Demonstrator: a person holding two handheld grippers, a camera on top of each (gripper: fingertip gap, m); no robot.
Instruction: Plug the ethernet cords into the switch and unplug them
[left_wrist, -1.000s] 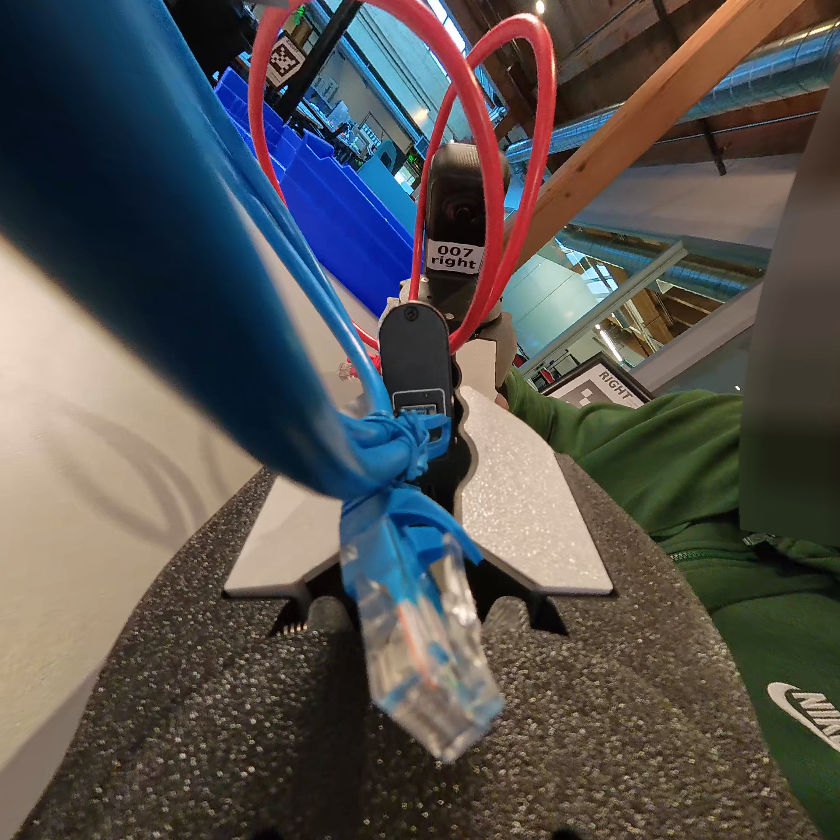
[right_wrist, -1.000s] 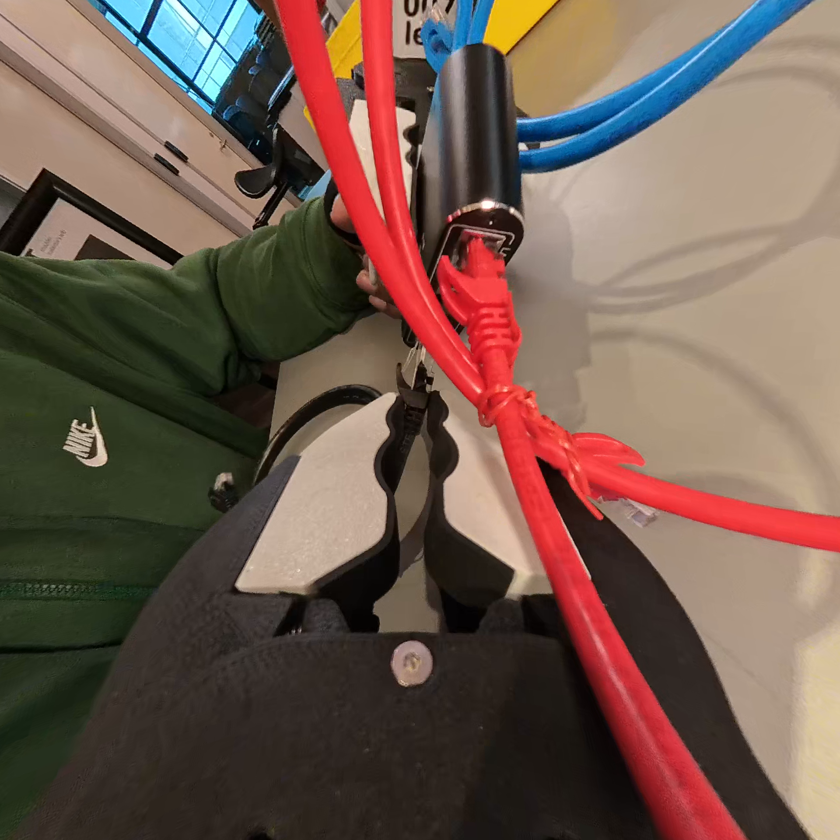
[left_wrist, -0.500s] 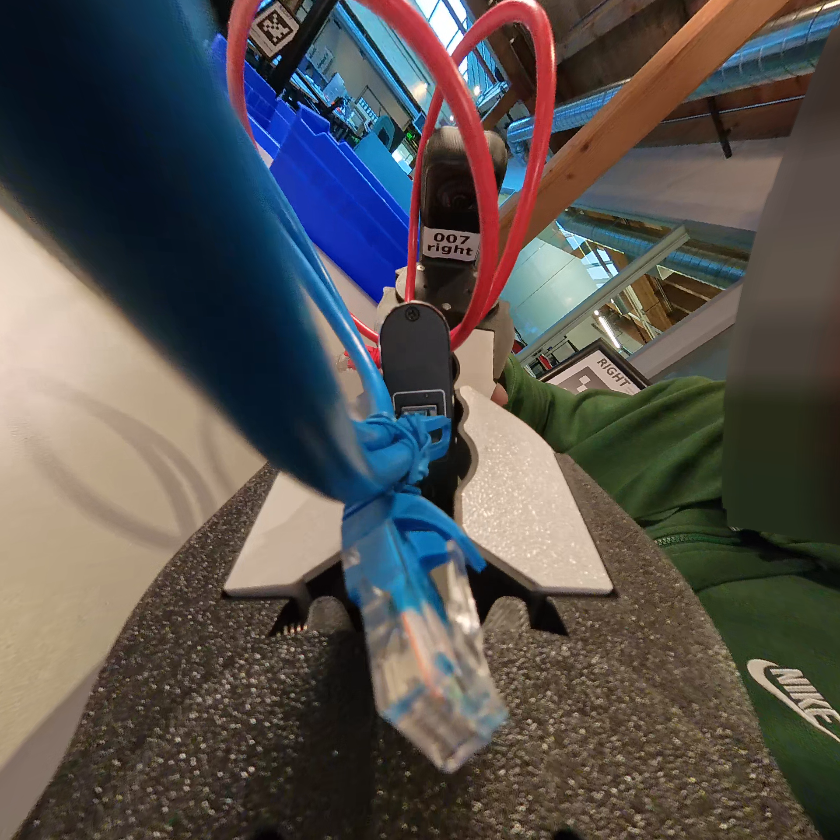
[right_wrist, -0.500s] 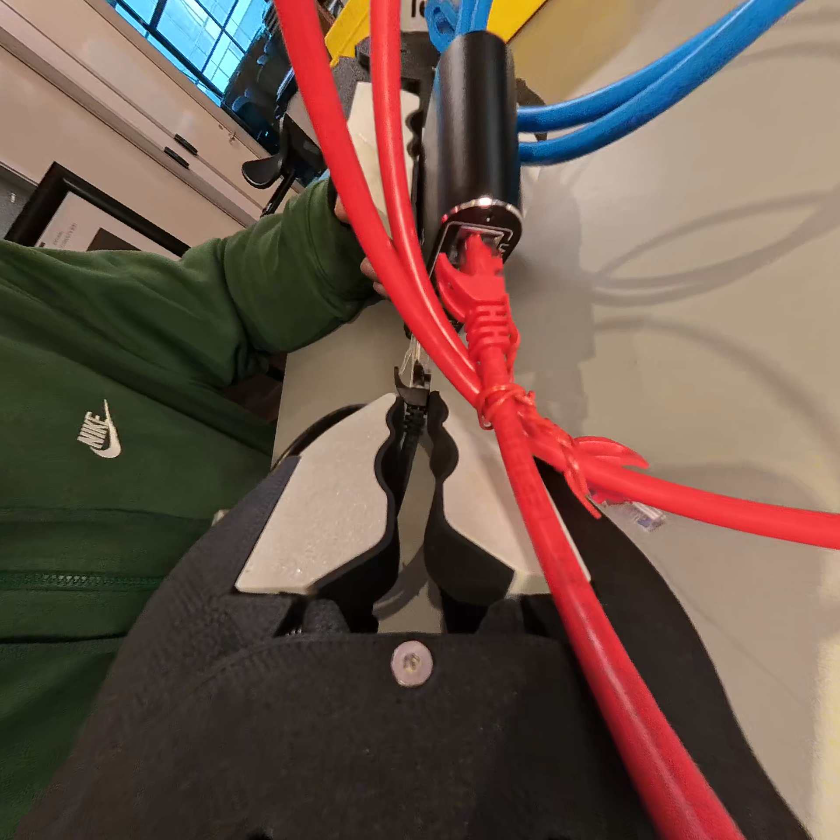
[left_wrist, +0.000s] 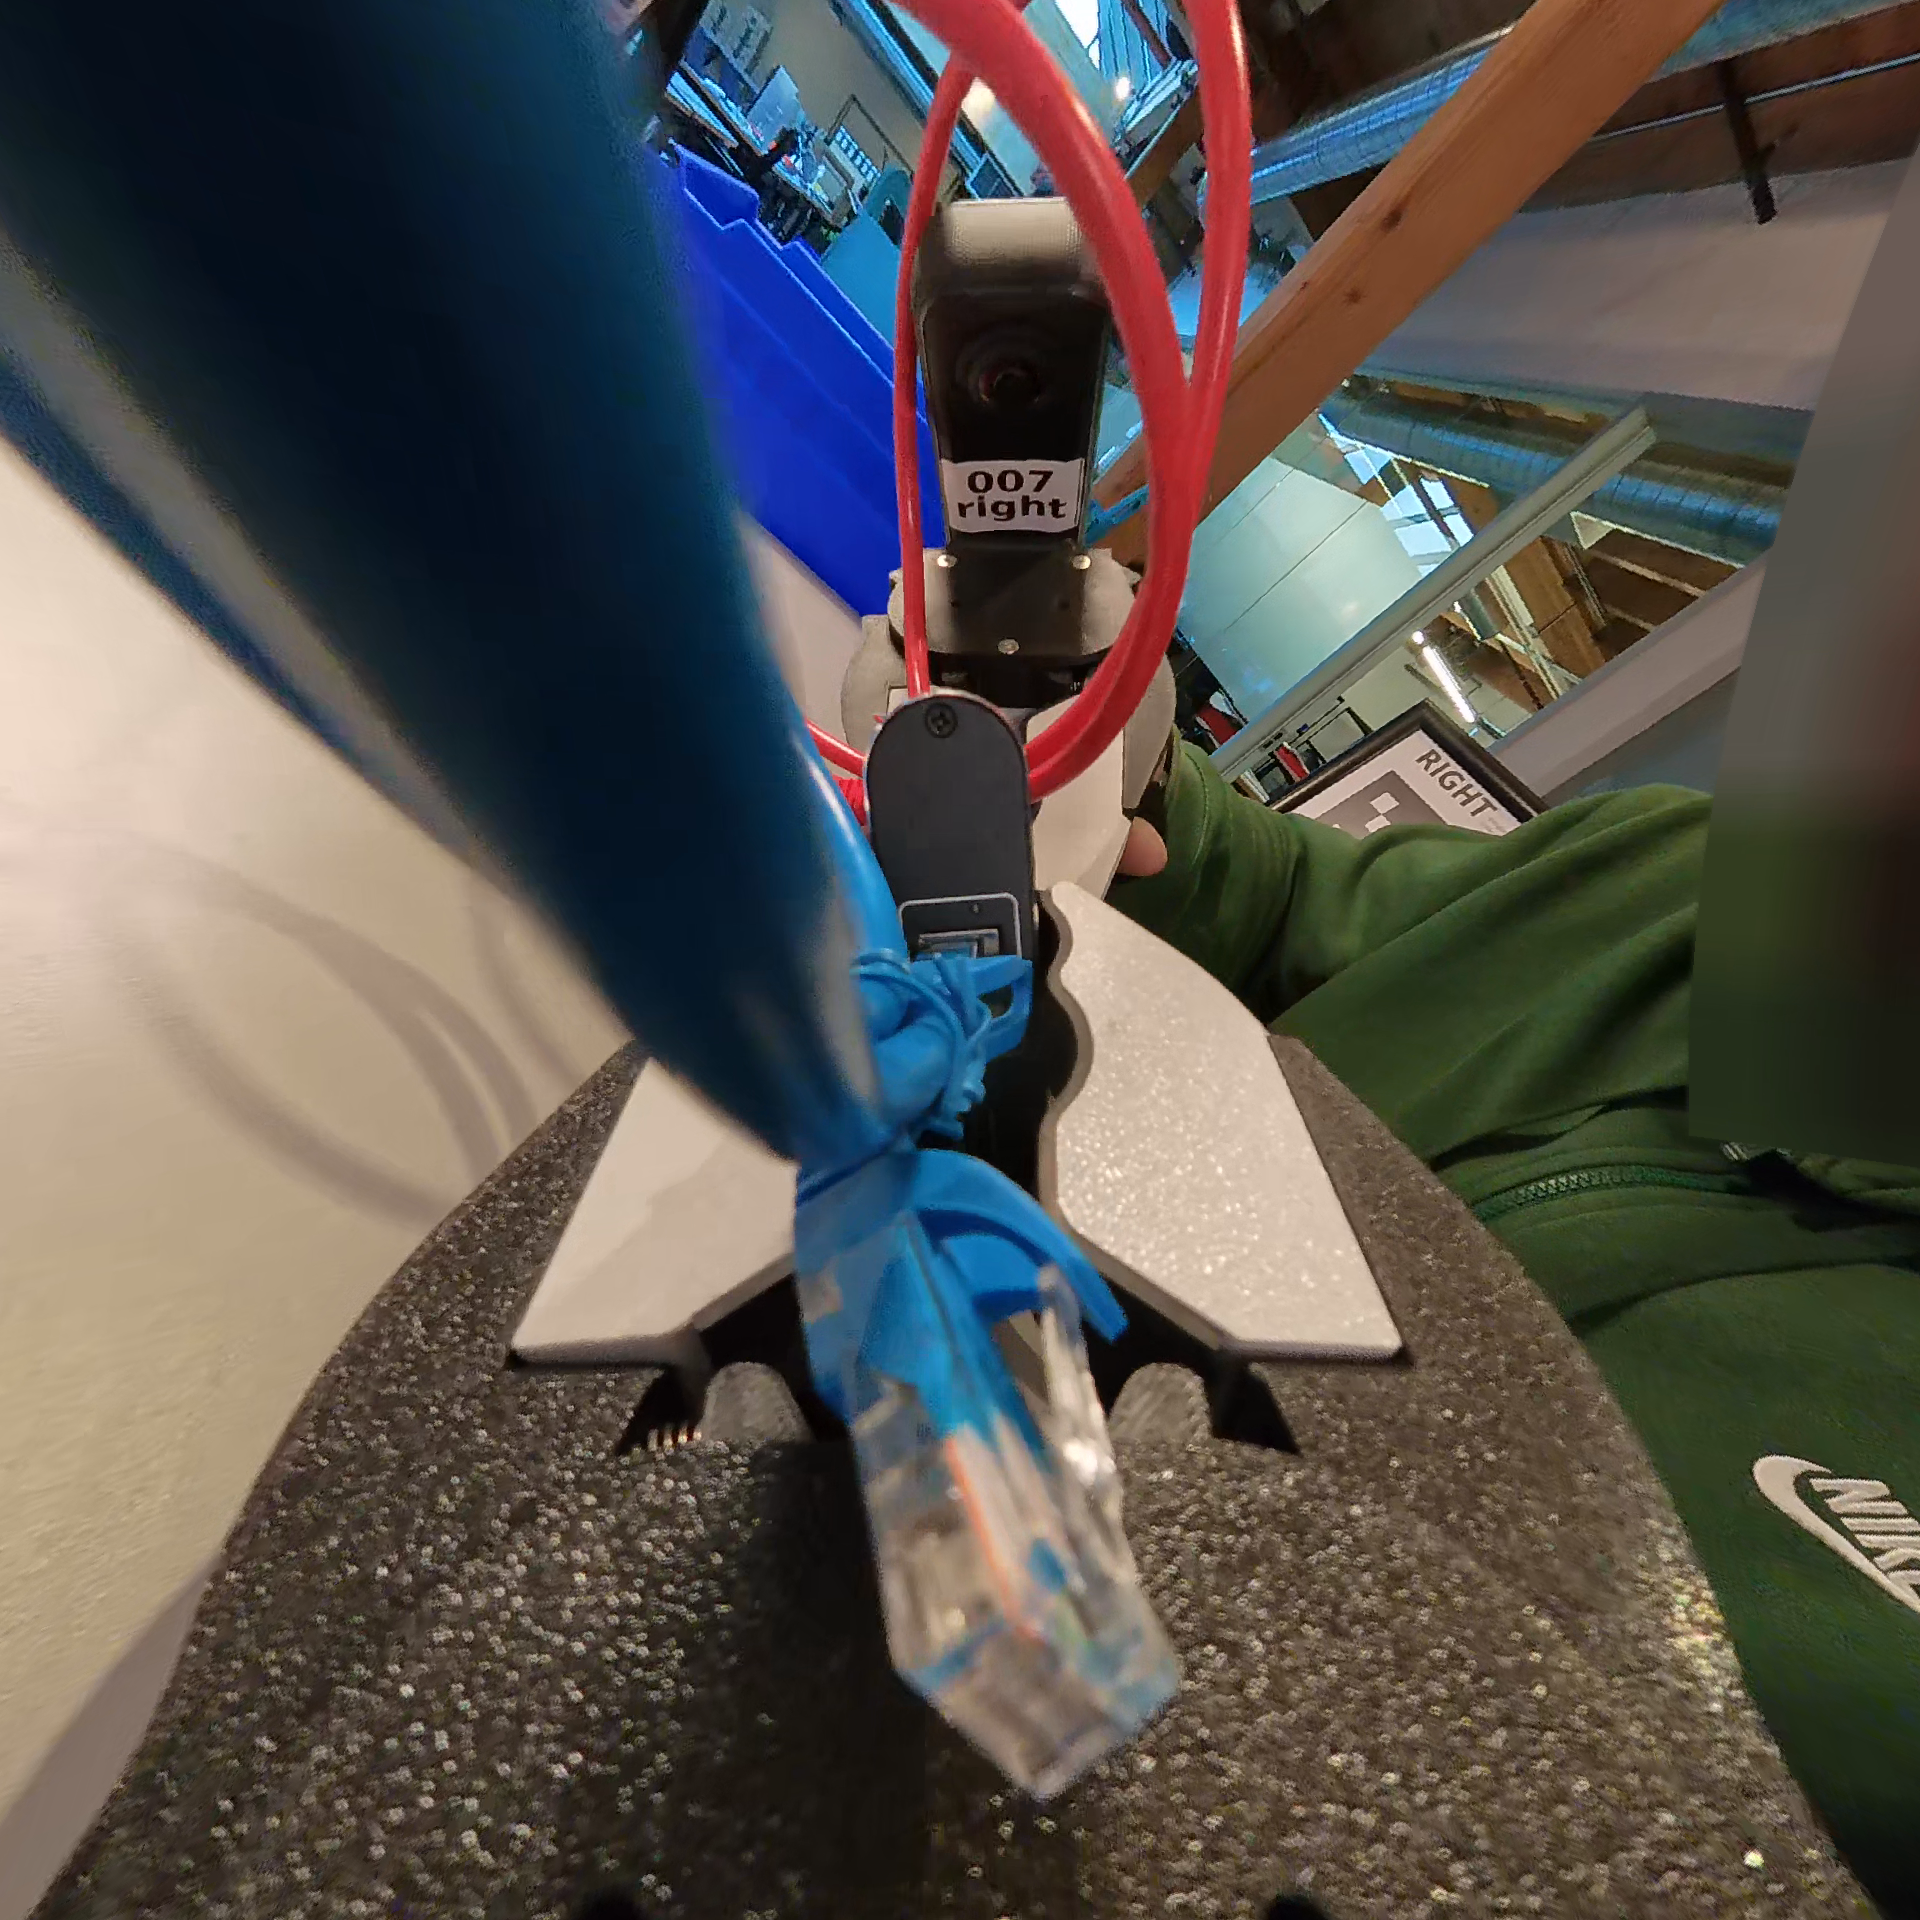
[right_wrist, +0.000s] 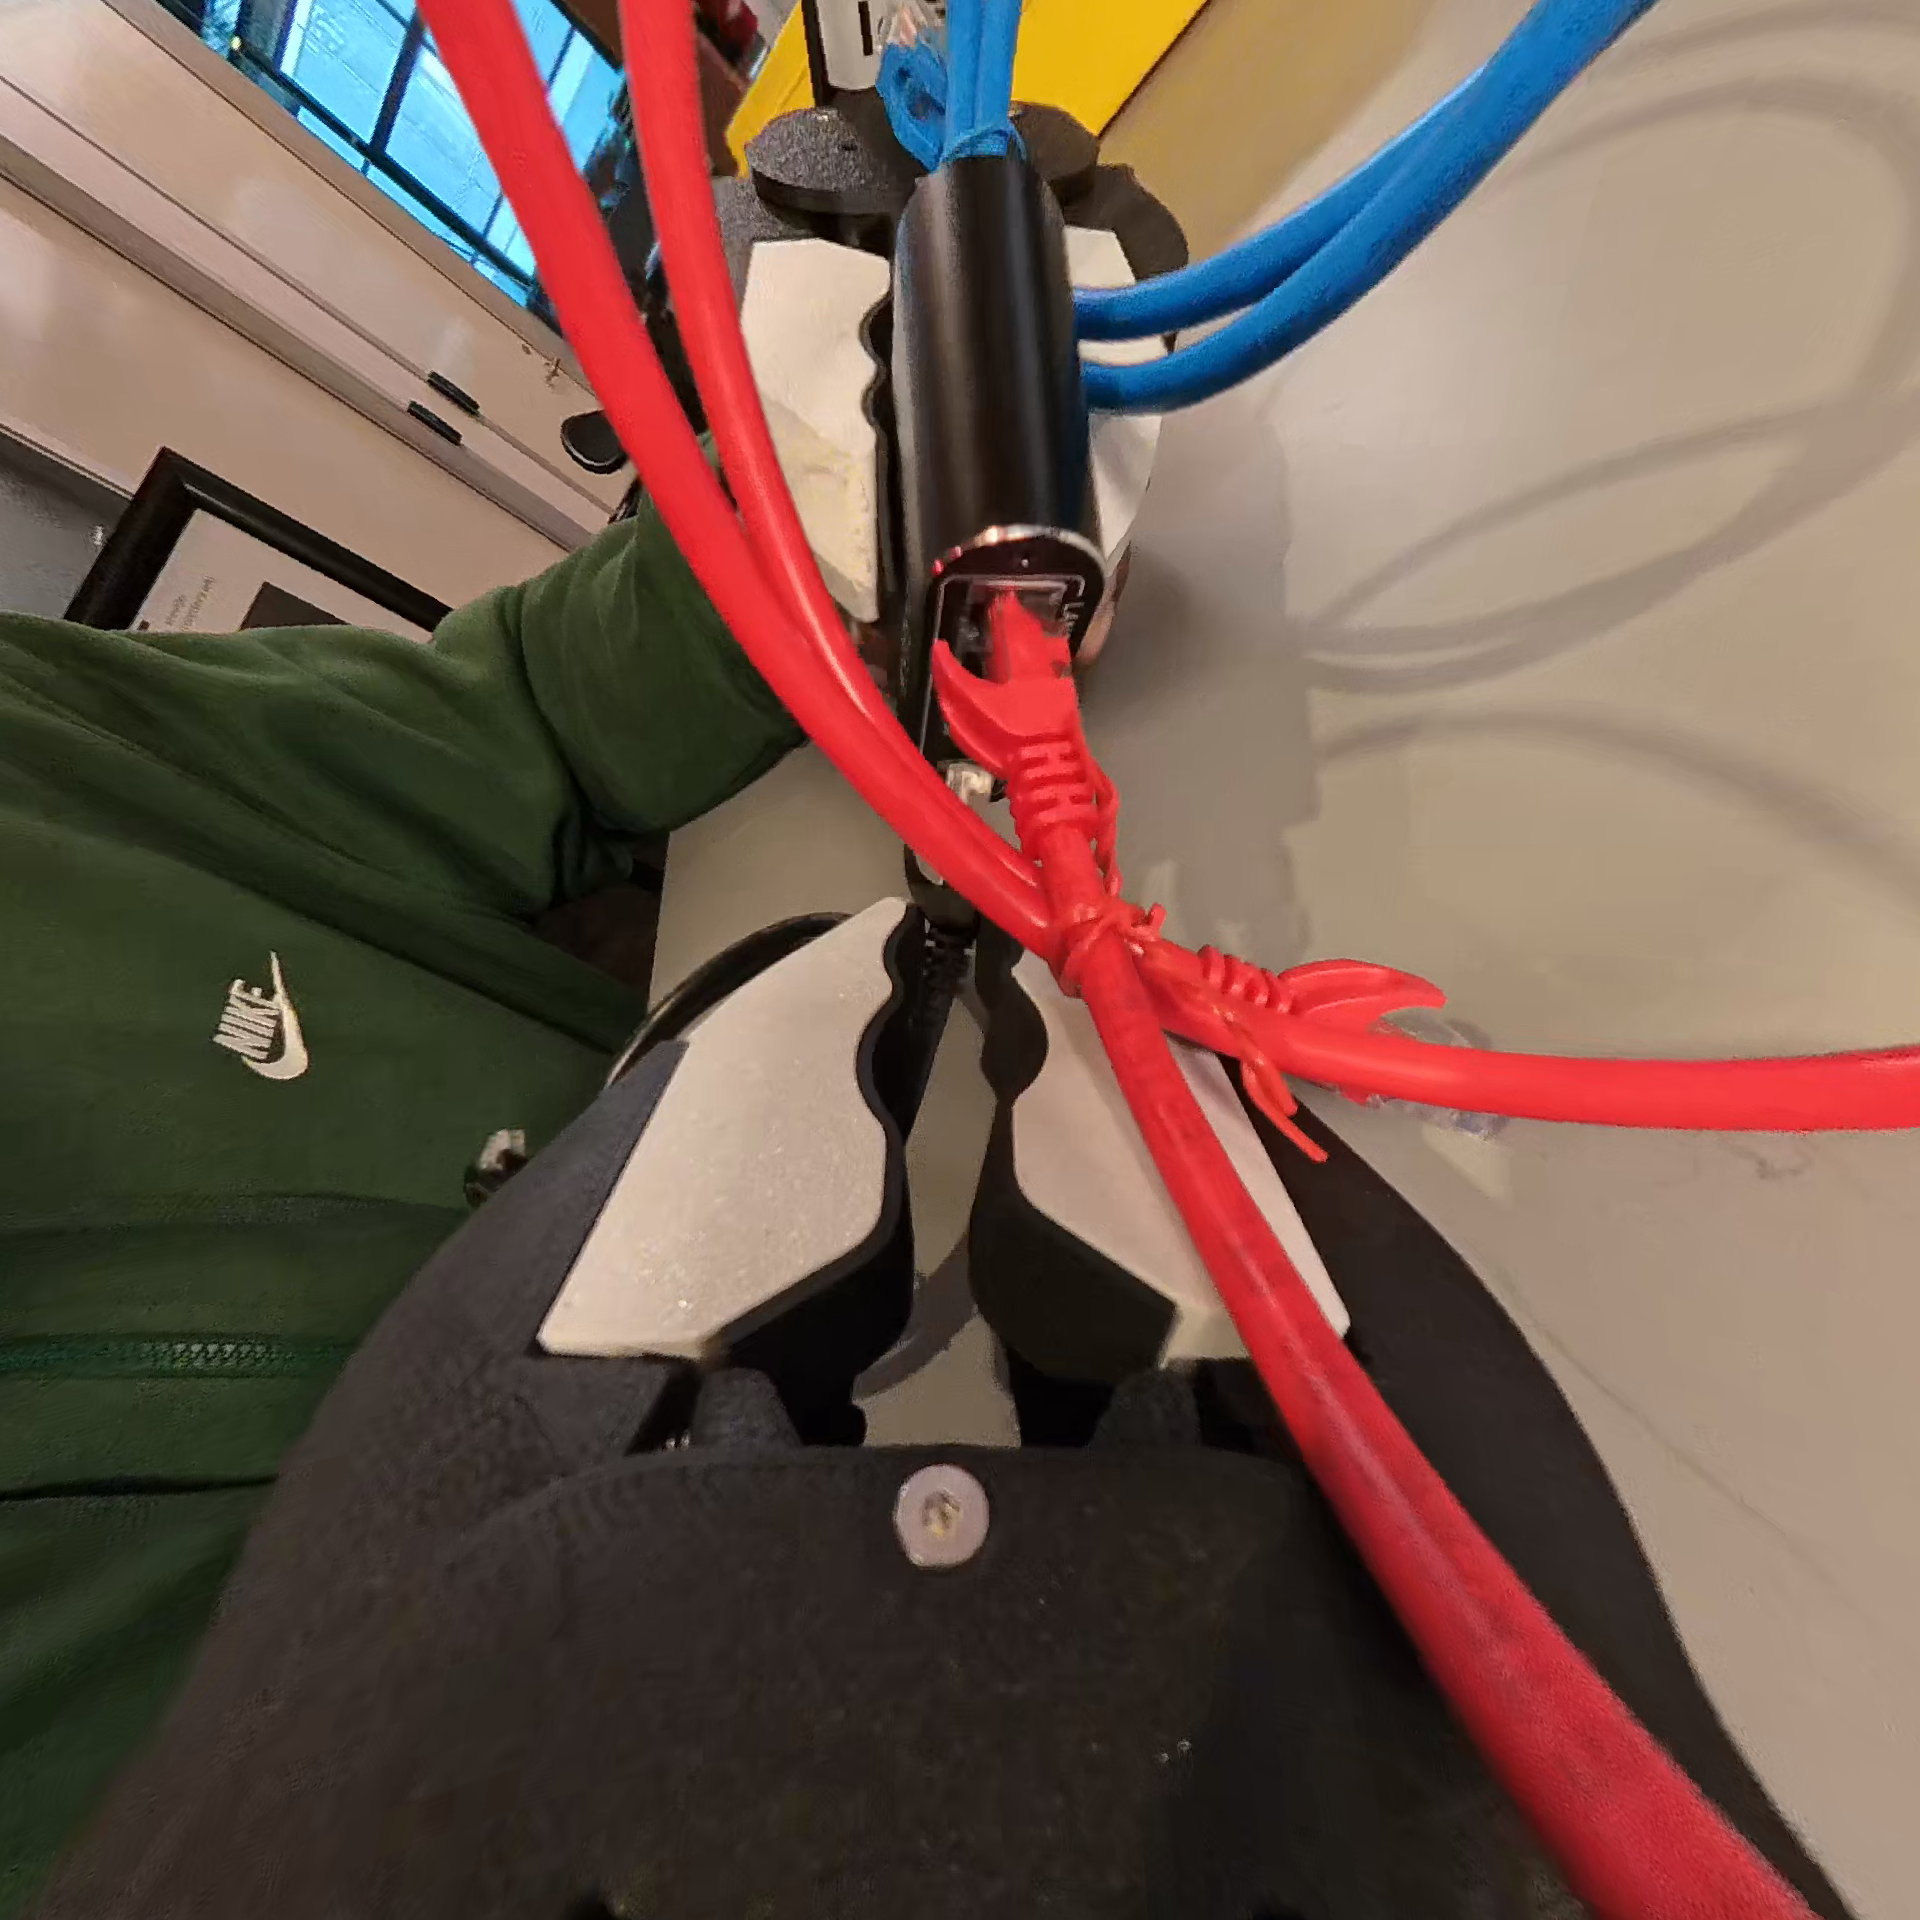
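The switch (left_wrist: 951, 831), a slim black body, is held between the two grippers above a pale table (left_wrist: 187, 935). In the left wrist view it stands at 12 o'clock from the left gripper (left_wrist: 1023, 935), whose grey fingers (left_wrist: 1195, 1143) are closed on its lower end. The visible port faces the camera with no plug in it. The blue cord (left_wrist: 499, 520) crosses from 10 o'clock, tied in a bundle just beside the port; its clear plug (left_wrist: 997, 1558) hangs free at 6 o'clock.

In the right wrist view the right gripper (right_wrist: 951, 935) has its fingers (right_wrist: 748, 1143) nearly together on a thin black part below the switch (right_wrist: 987, 364). The red cord (right_wrist: 1049, 769) is seated in the near port; its second plug (right_wrist: 1444, 1049) lies at 3 o'clock.
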